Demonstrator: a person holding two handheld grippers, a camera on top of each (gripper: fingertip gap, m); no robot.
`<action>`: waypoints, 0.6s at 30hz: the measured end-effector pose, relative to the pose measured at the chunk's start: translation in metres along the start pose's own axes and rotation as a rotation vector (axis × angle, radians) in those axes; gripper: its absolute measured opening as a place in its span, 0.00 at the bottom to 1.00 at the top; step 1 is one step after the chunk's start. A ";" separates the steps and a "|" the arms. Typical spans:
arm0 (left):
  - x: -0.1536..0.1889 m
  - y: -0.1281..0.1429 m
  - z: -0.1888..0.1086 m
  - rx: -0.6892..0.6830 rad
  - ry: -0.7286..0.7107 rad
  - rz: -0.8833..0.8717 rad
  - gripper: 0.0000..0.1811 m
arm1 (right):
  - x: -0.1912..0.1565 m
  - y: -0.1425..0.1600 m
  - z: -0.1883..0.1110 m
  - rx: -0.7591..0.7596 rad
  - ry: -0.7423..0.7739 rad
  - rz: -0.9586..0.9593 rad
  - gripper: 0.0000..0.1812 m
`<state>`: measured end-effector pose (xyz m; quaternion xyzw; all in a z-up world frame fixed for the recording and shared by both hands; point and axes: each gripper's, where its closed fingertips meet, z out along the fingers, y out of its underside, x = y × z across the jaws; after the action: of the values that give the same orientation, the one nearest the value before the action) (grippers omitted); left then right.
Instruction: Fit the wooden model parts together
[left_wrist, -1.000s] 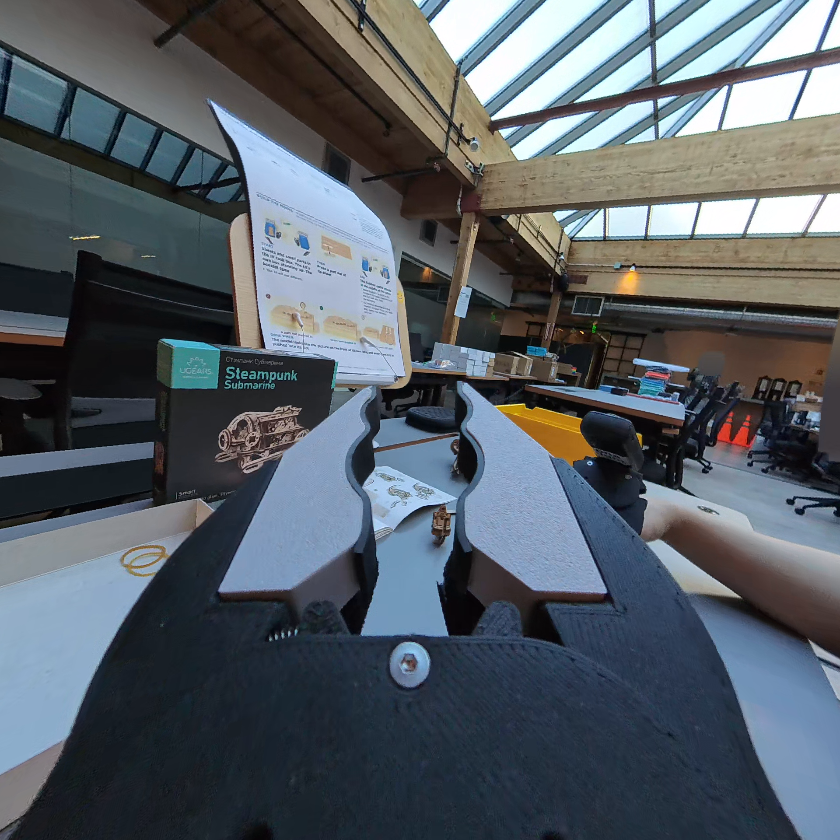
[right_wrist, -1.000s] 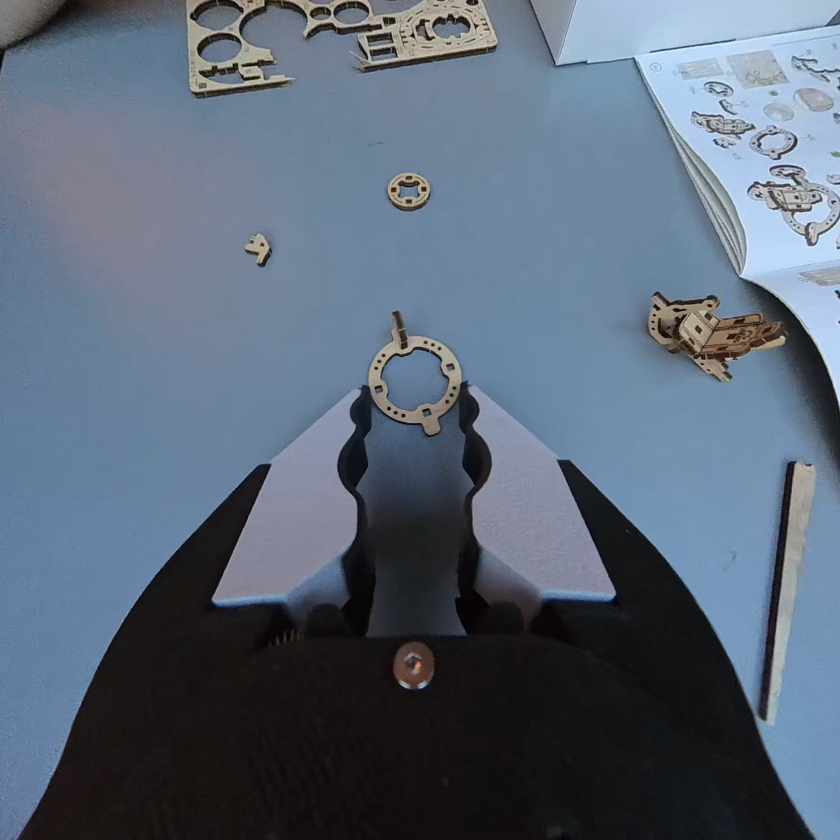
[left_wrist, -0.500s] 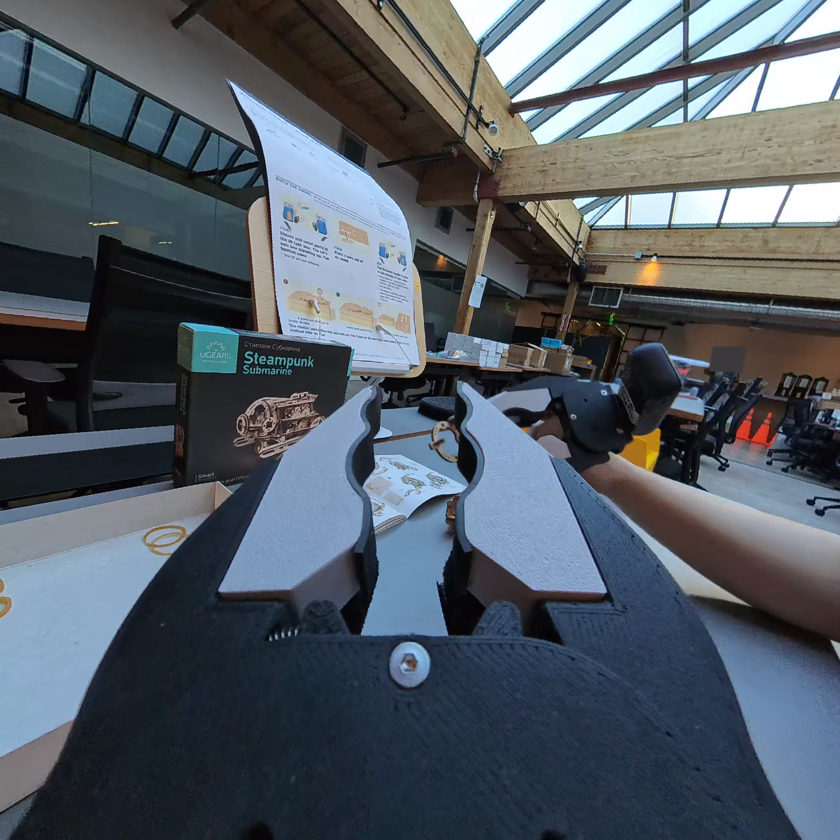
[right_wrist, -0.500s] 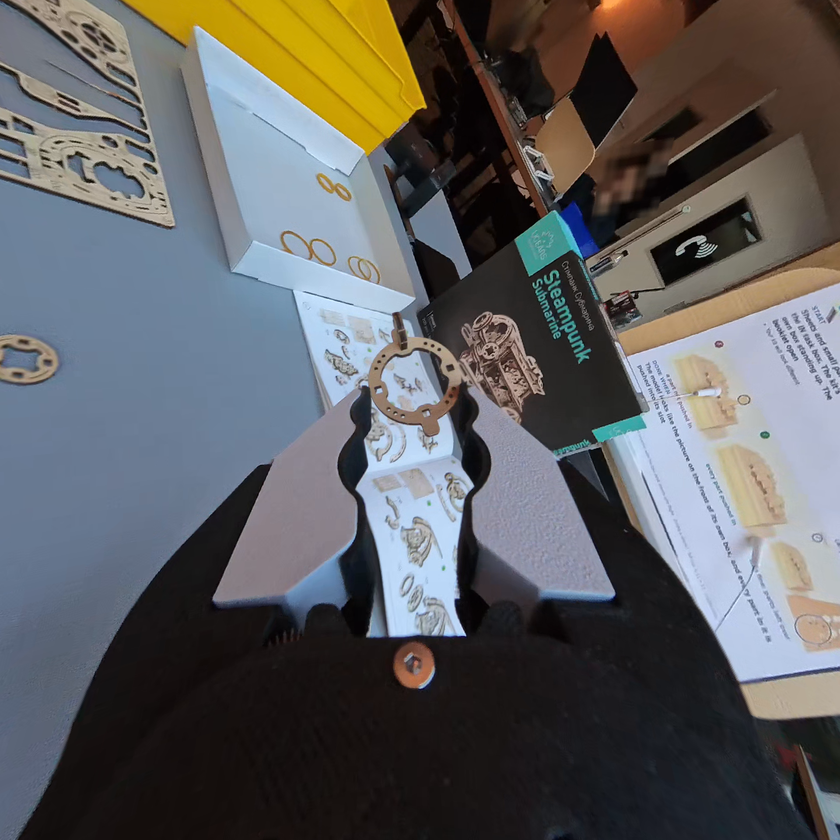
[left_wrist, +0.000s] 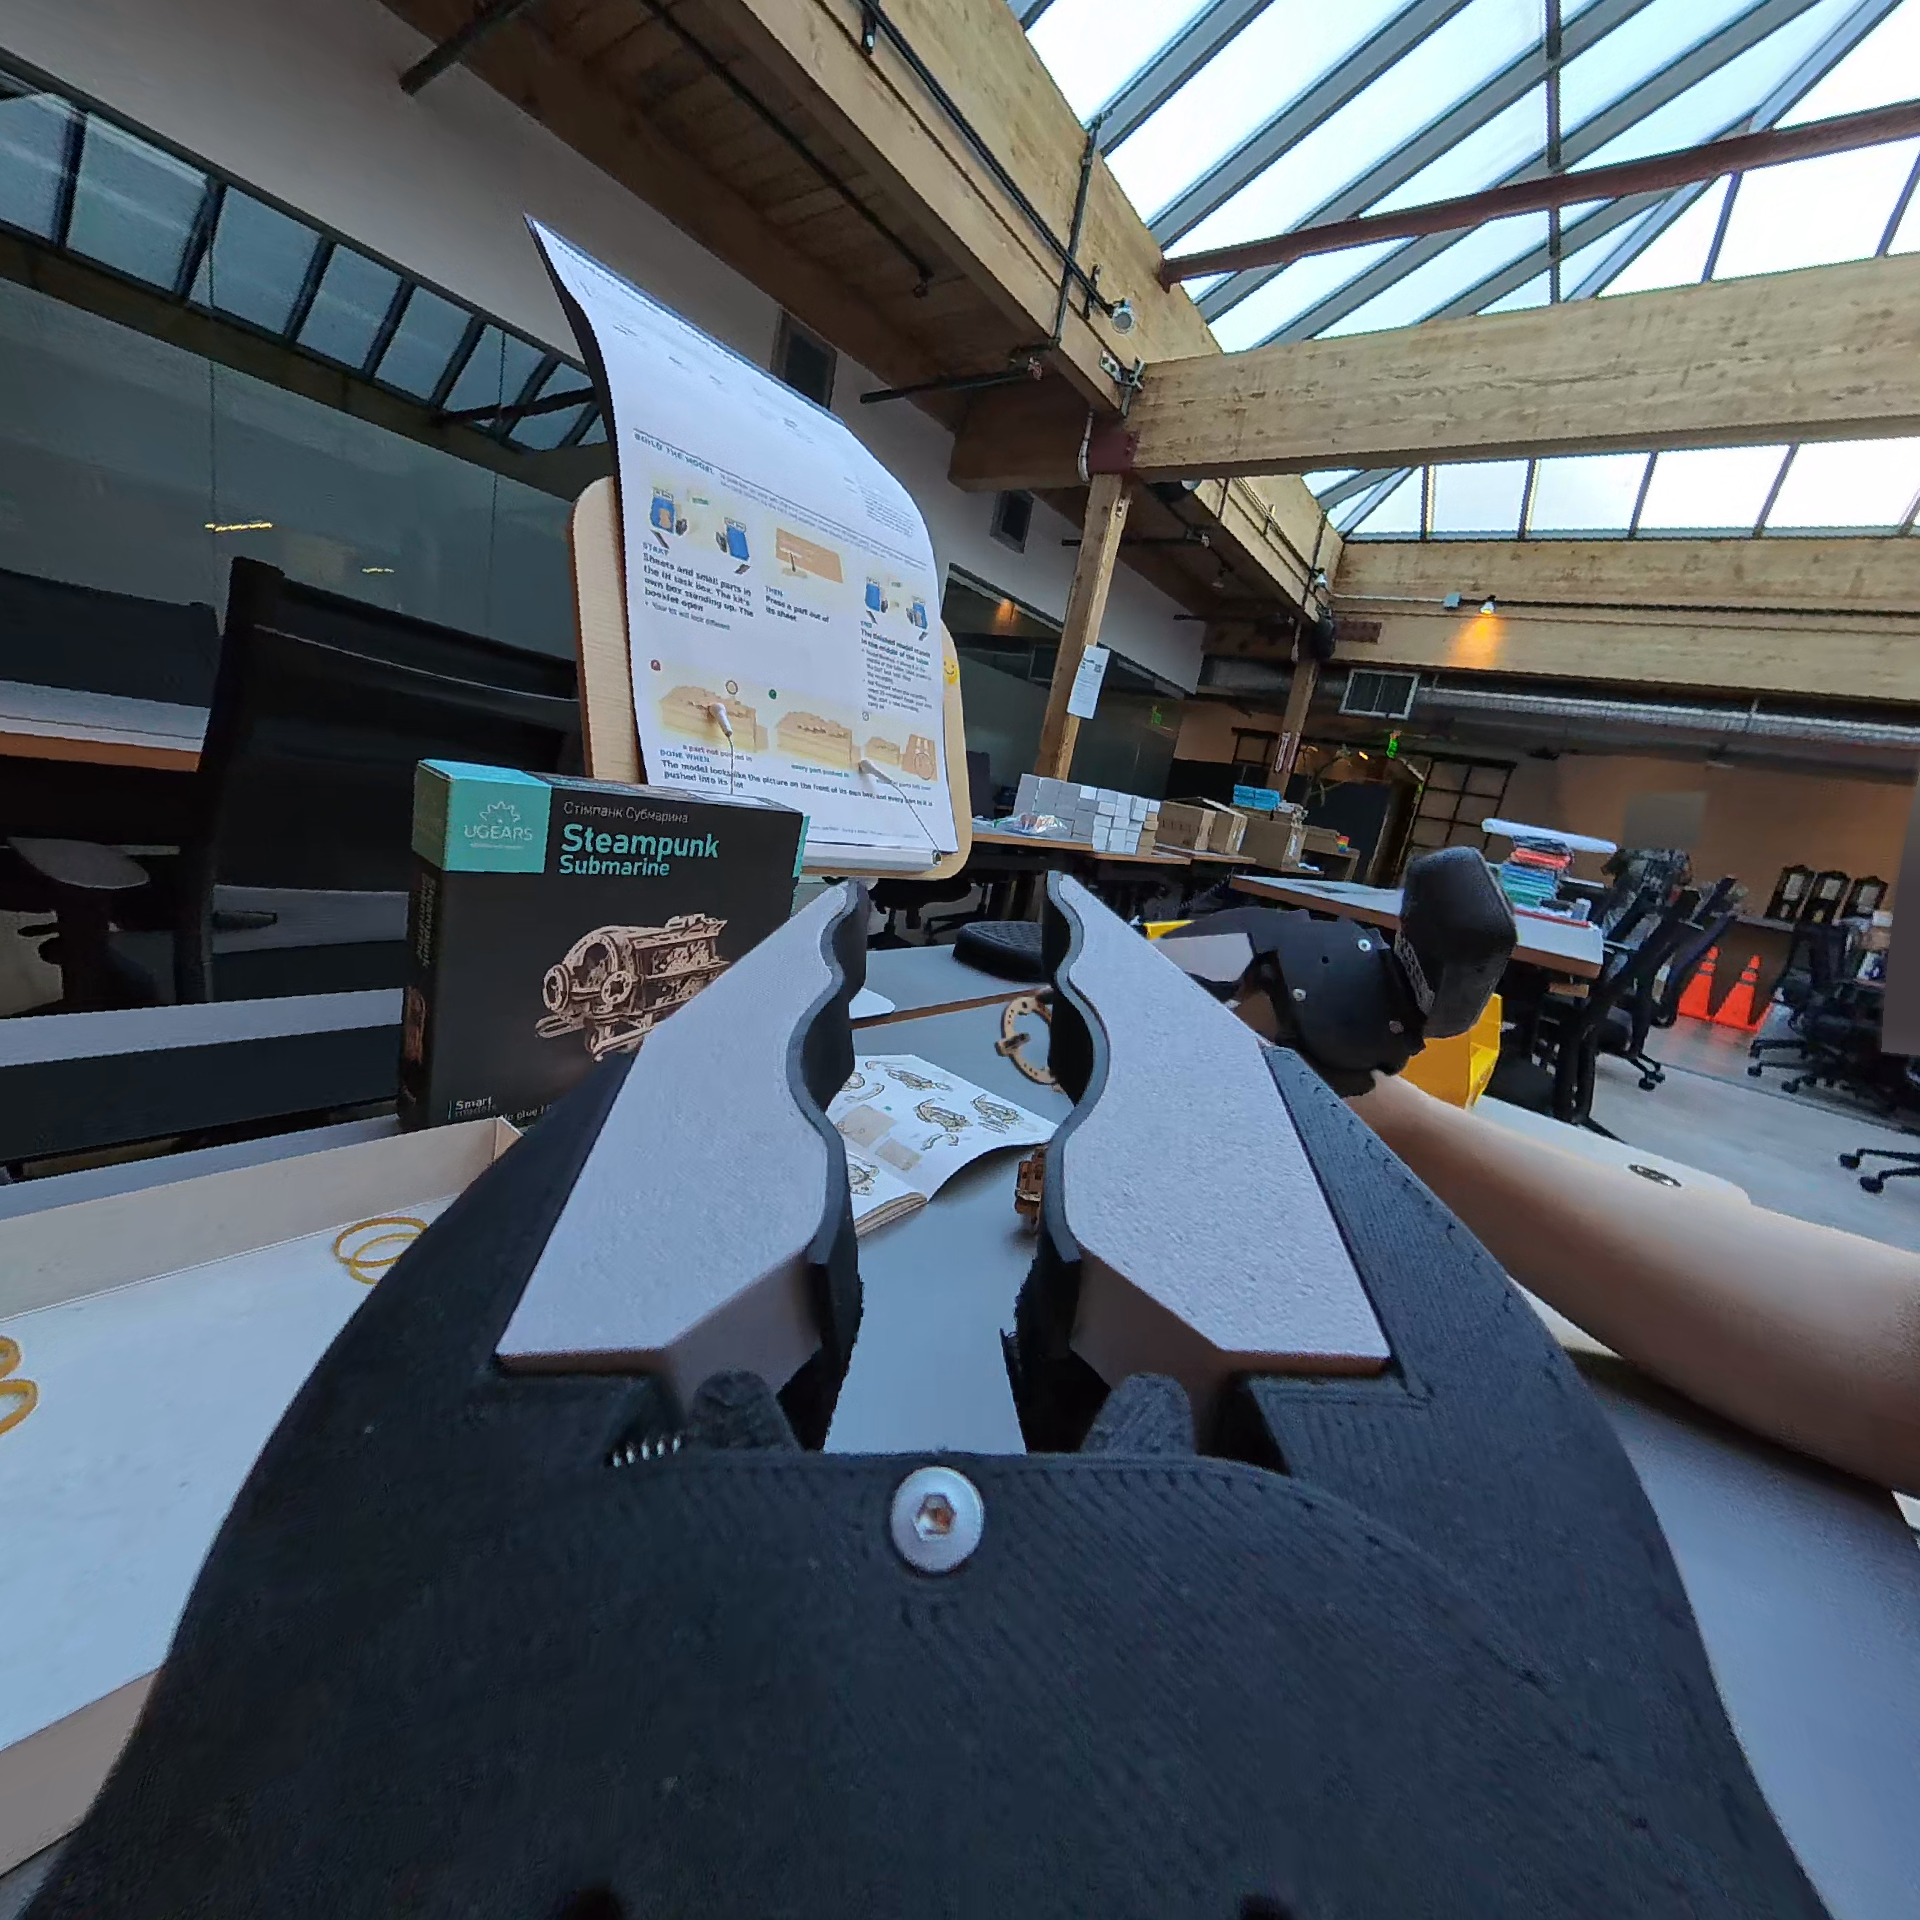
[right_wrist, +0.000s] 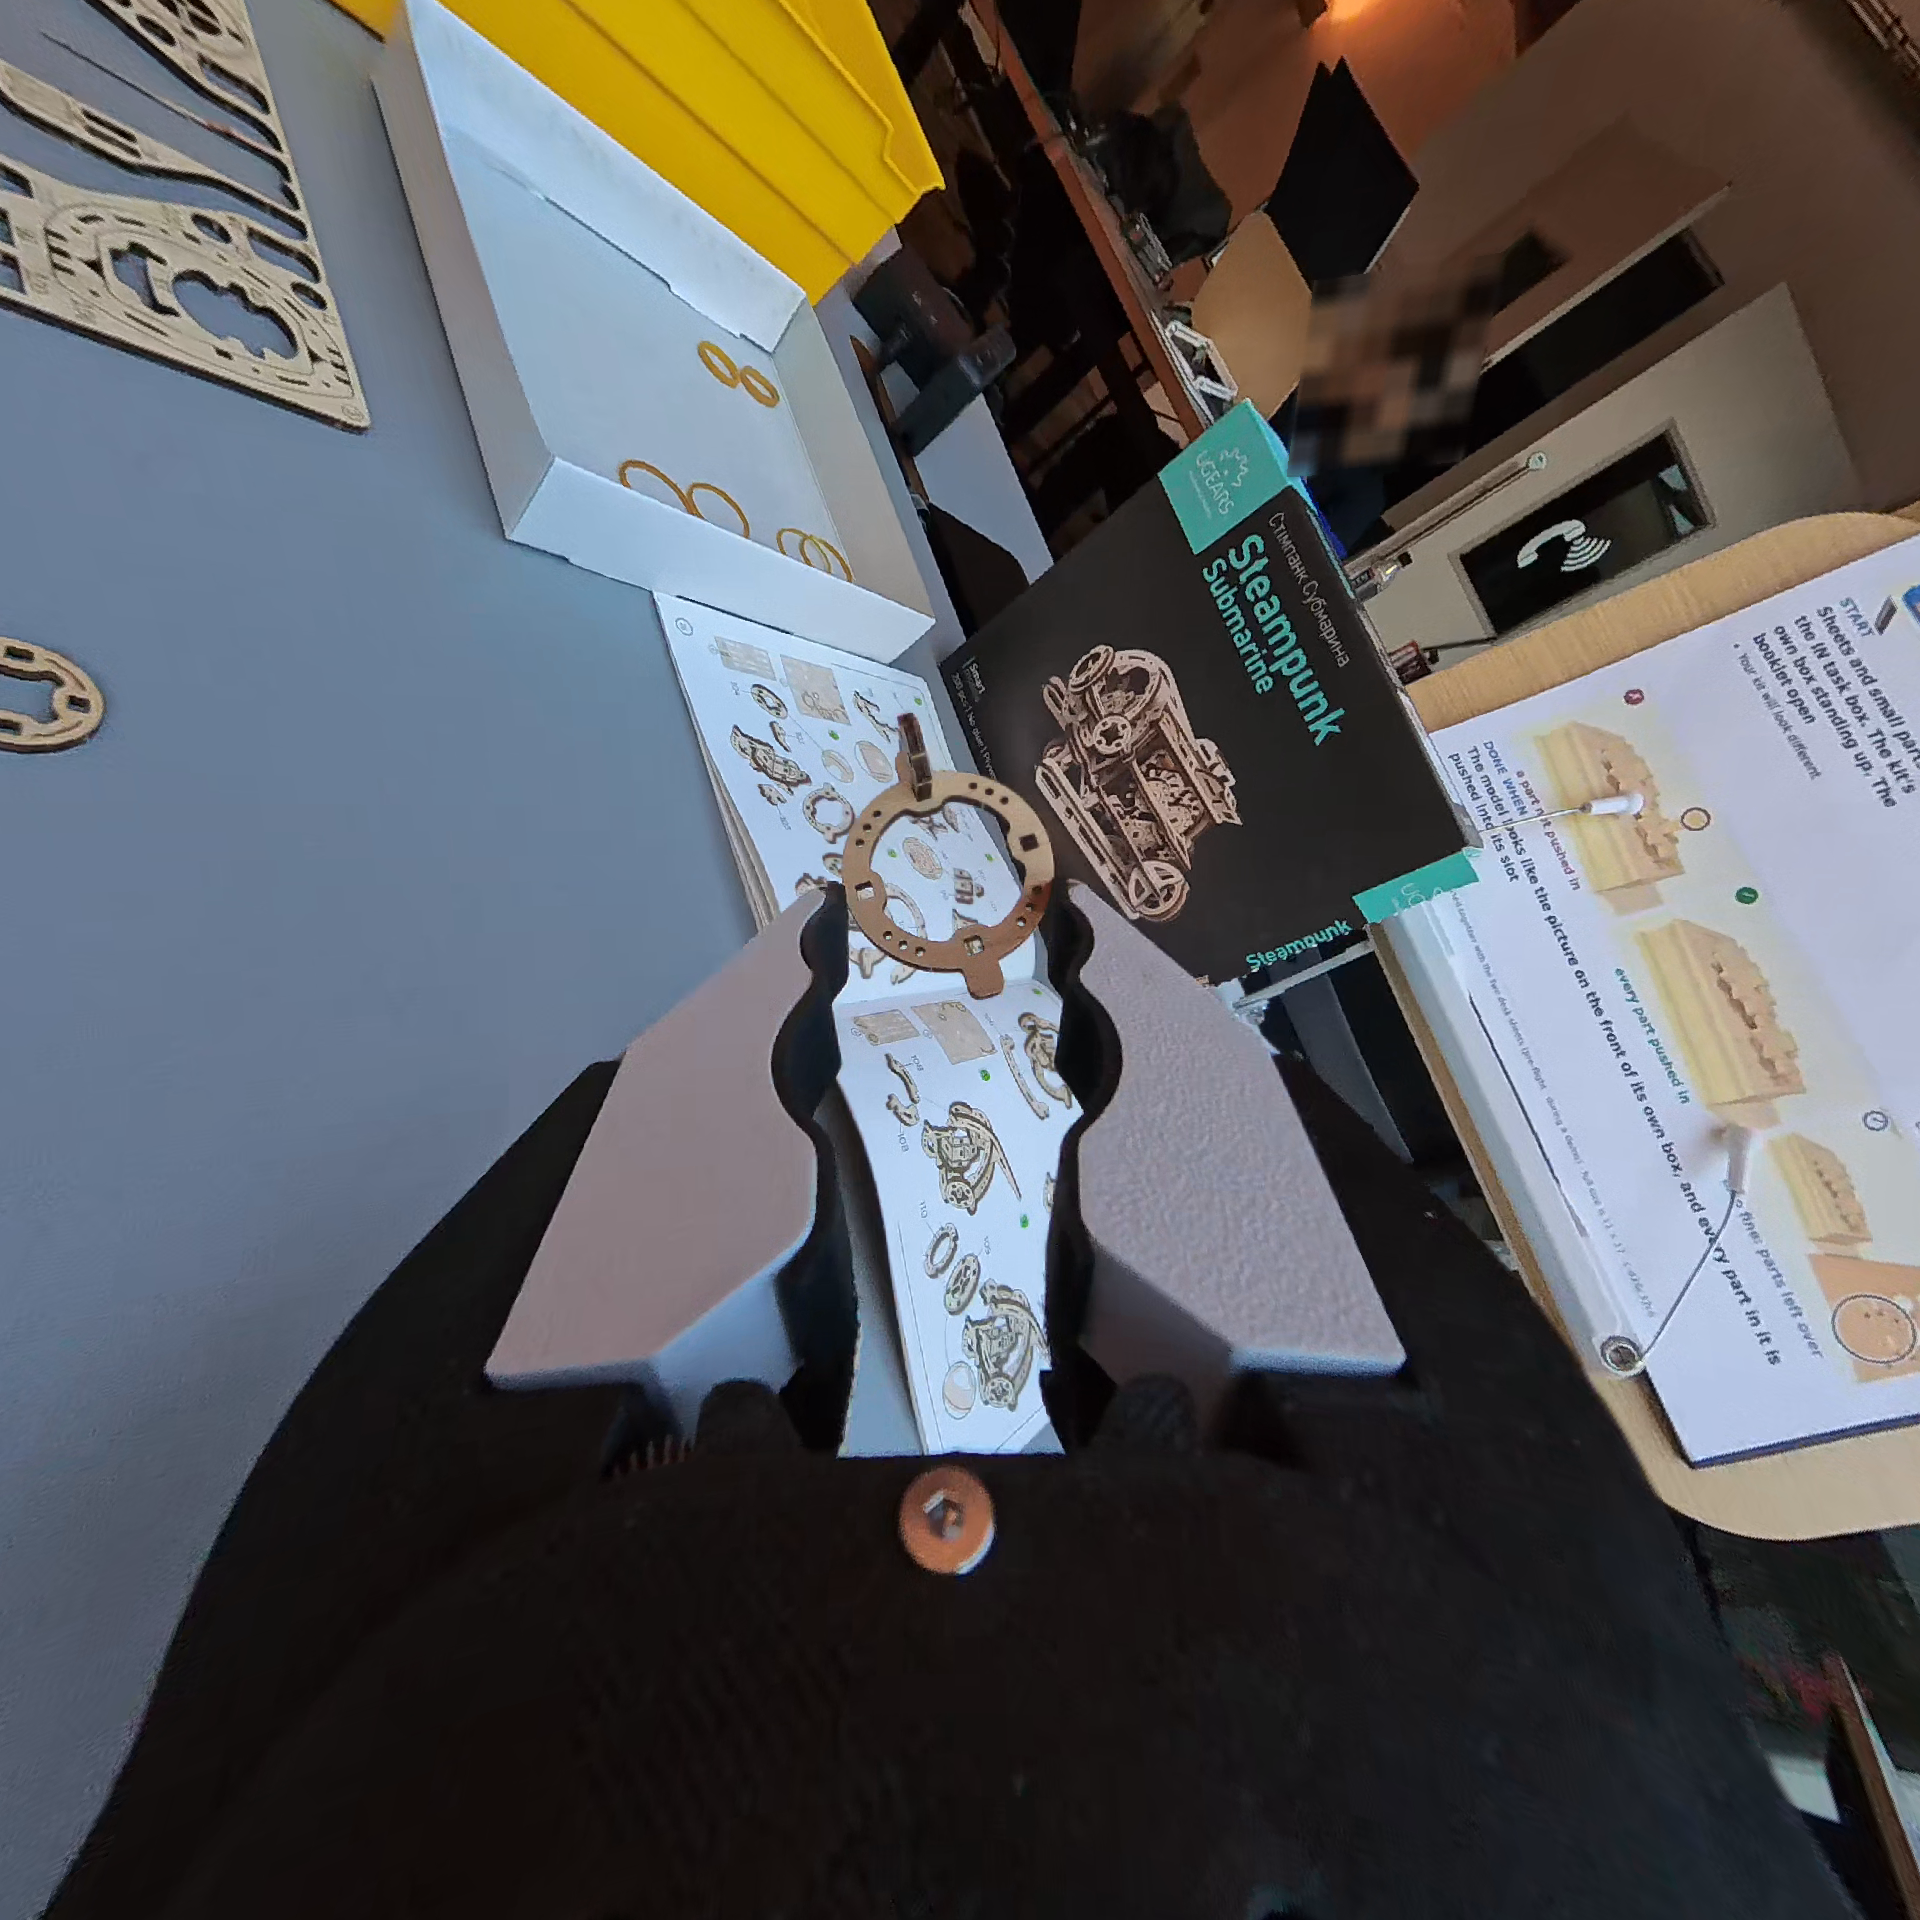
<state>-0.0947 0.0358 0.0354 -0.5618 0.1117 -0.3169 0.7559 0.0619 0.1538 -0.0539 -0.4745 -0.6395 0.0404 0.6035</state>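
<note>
My right gripper (right_wrist: 945, 914) is shut on a thin wooden ring (right_wrist: 945, 883) with a small peg standing up from its rim, and holds it in the air above the open booklet (right_wrist: 935, 1143). In the left wrist view the ring (left_wrist: 1023, 1029) shows just past my right finger, with the right gripper's black body (left_wrist: 1340, 987) behind it. My left gripper (left_wrist: 951, 904) is open and empty, low over the grey table. A small wooden sub-assembly (left_wrist: 1031, 1184) lies on the table by the booklet (left_wrist: 935, 1127). A small gear ring (right_wrist: 42, 707) lies on the table at the left.
The dark kit box (left_wrist: 592, 935) stands behind the booklet, with an instruction sheet on a wooden stand (left_wrist: 769, 623) beside it. A white tray (right_wrist: 644, 395) holds yellow rubber bands. Punched wooden sheets (right_wrist: 177, 260) and a yellow bin (right_wrist: 727, 125) lie beyond. A person's forearm (left_wrist: 1662, 1299) crosses the right. Left tips to right tips: about 20 centimetres.
My right gripper has lifted the ring off the table, tilted up and brought it over the booklet toward my left gripper. My left gripper stays open, its view shifted slightly.
</note>
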 end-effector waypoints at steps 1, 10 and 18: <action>0.000 0.001 0.001 -0.003 0.000 -0.001 0.18 | -0.001 -0.001 -0.001 0.001 0.000 -0.012 0.21; -0.004 0.007 0.001 -0.028 -0.024 0.015 0.18 | -0.004 -0.007 -0.003 0.005 -0.014 -0.021 0.21; -0.006 0.004 0.000 -0.015 -0.027 0.002 0.18 | -0.003 -0.003 -0.003 -0.004 -0.007 -0.014 0.21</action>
<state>-0.0981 0.0400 0.0302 -0.5715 0.1042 -0.3079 0.7535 0.0620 0.1484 -0.0531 -0.4710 -0.6450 0.0368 0.6007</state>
